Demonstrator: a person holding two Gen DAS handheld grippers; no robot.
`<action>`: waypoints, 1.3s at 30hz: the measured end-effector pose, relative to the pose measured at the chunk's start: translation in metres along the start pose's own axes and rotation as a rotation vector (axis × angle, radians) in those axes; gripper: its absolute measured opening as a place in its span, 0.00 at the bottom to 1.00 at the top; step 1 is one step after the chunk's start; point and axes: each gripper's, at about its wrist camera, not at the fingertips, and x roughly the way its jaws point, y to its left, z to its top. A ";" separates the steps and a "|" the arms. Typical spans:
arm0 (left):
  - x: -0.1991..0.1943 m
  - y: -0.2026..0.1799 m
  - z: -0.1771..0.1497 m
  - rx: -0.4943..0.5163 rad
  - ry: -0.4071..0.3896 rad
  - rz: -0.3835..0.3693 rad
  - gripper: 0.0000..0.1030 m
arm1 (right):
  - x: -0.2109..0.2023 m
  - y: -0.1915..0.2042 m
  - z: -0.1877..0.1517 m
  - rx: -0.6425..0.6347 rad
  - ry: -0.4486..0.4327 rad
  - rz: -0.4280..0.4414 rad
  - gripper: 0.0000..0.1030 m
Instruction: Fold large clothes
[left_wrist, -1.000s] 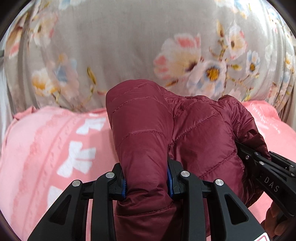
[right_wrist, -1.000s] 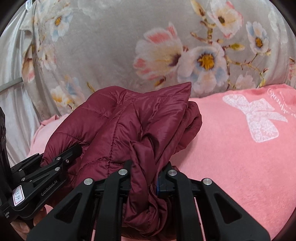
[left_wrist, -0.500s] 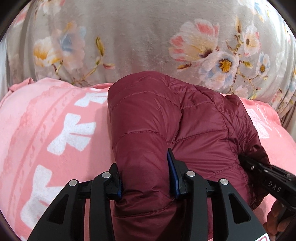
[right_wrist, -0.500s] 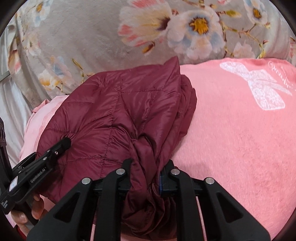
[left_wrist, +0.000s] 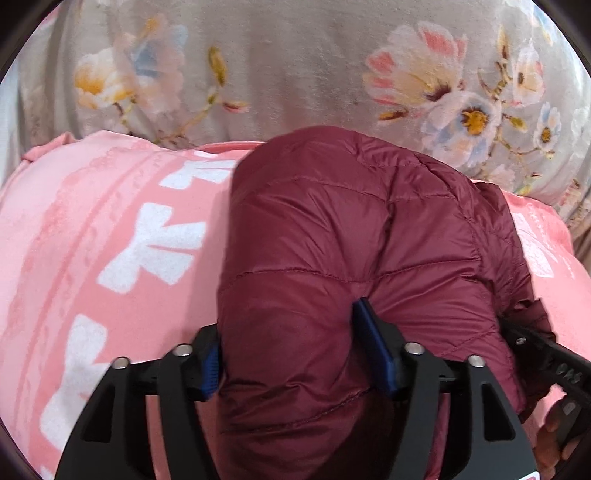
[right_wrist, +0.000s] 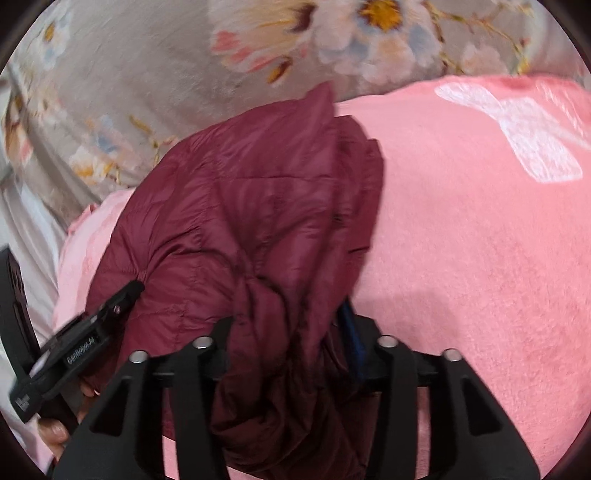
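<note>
Gripping the bundled maroon jacket (left_wrist: 332, 258), left gripper (left_wrist: 291, 358) and right gripper (right_wrist: 288, 332) both clench it above the pink blanket (right_wrist: 480, 258); folding looks nearly complete, final placement pending.

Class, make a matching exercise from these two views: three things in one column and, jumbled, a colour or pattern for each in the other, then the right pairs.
Things:
1. jacket
2. blanket
3. bedspread

Colours or patterns:
A. grey with flowers
B. dark red, quilted
C. pink with white shapes

Pairs: 1-B, 2-C, 3-A
</note>
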 end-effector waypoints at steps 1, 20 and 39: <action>-0.004 0.002 -0.002 -0.010 -0.004 0.026 0.72 | -0.006 -0.003 0.000 0.003 0.001 -0.012 0.52; -0.034 -0.024 -0.021 -0.044 0.125 0.219 0.49 | -0.025 0.034 -0.032 -0.182 0.017 -0.285 0.02; -0.027 -0.039 -0.039 0.048 0.052 0.288 0.49 | -0.012 0.042 -0.038 -0.260 0.033 -0.351 0.02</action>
